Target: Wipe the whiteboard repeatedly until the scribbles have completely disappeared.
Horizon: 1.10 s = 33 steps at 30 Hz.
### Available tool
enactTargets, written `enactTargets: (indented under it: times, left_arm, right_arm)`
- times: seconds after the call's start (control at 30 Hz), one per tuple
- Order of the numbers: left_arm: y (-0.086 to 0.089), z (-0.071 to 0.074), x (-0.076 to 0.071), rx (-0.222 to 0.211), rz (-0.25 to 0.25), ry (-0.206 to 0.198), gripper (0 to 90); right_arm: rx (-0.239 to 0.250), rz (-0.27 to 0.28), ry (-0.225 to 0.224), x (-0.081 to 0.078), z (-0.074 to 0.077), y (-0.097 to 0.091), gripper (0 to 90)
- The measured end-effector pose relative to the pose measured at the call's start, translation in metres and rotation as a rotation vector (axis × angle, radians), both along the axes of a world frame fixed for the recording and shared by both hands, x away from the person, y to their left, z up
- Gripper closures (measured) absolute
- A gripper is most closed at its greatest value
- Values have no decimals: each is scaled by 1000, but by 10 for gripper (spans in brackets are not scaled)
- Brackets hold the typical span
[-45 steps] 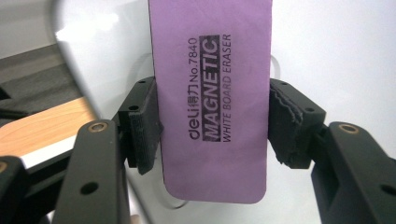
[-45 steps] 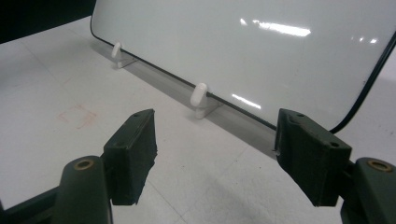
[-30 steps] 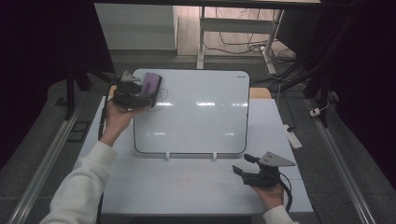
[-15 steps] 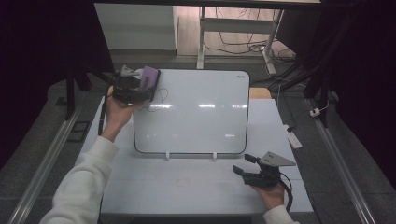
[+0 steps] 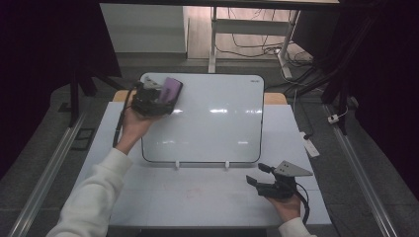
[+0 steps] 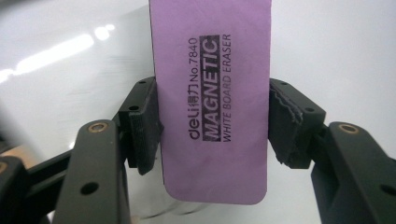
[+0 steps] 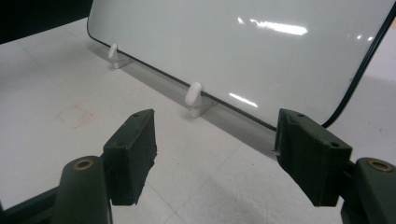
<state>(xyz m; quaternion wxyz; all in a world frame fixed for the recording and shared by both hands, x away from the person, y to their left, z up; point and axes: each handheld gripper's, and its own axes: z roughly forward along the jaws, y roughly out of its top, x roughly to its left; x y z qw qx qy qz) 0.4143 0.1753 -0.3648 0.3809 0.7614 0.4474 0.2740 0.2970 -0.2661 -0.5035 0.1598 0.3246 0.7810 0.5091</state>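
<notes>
Your purple rectangular felt-faced whiteboard eraser (image 6: pixel 212 100) sits pinched across its short width between the pads of your left gripper (image 5: pixel 157 97), at the far left corner of the glossy white rounded-corner whiteboard (image 5: pixel 217 128). You grip it by the long edges, which looks meant to keep the flat face down on the board for wiping. Its long axis runs straight out along the jaws, away from your hand; in the high view that points it toward the board's far edge and slightly to the right. The printed side faces the gripper's camera, so the wiping side appears to face the board.

The whiteboard rests tilted on two small white plastic clip feet (image 7: pixel 194 95) near the middle of the white tabletop (image 5: pixel 197 197).

Your right gripper (image 5: pixel 262 178) hovers near the tabletop's near right corner, jaws parted with nothing between them, aimed at the board's near edge, probably waiting clear of the wiping.
</notes>
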Motion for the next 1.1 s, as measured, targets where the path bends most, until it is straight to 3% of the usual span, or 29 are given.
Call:
enactTargets:
  times: [0.1,0.2,0.27,0.37,0.57,0.67,0.73,0.8,0.93,1.1]
  left_arm:
    - [22,6,3,-7,66,-16,402]
    - [35,8,5,-39,92,-16,403]
    - [36,9,5,-44,95,-17,403]
    - [27,8,7,-1,102,-32,403]
    - [-2,10,11,13,39,-34,403]
    - [-24,4,9,11,-41,-2,403]
    - [-40,-2,4,61,-81,-1,404]
    - [-48,-8,-1,72,-109,5,403]
    - [-48,-22,-10,36,-137,31,404]
    - [-35,-33,-21,42,-132,44,403]
  right_arm:
    - [-1,-4,-3,0,1,0,291]
    - [-4,-3,-2,1,0,1,291]
    - [-6,-2,1,1,0,1,290]
    - [-5,-2,0,1,0,1,291]
    - [-3,-1,-3,1,0,1,290]
    - [-5,-1,-3,0,1,1,290]
    - [-3,-1,-3,0,1,0,291]
    - [-4,-1,-5,-1,1,0,291]
    - [-4,-4,-8,-2,2,0,290]
    - [-1,-7,-11,-3,3,1,291]
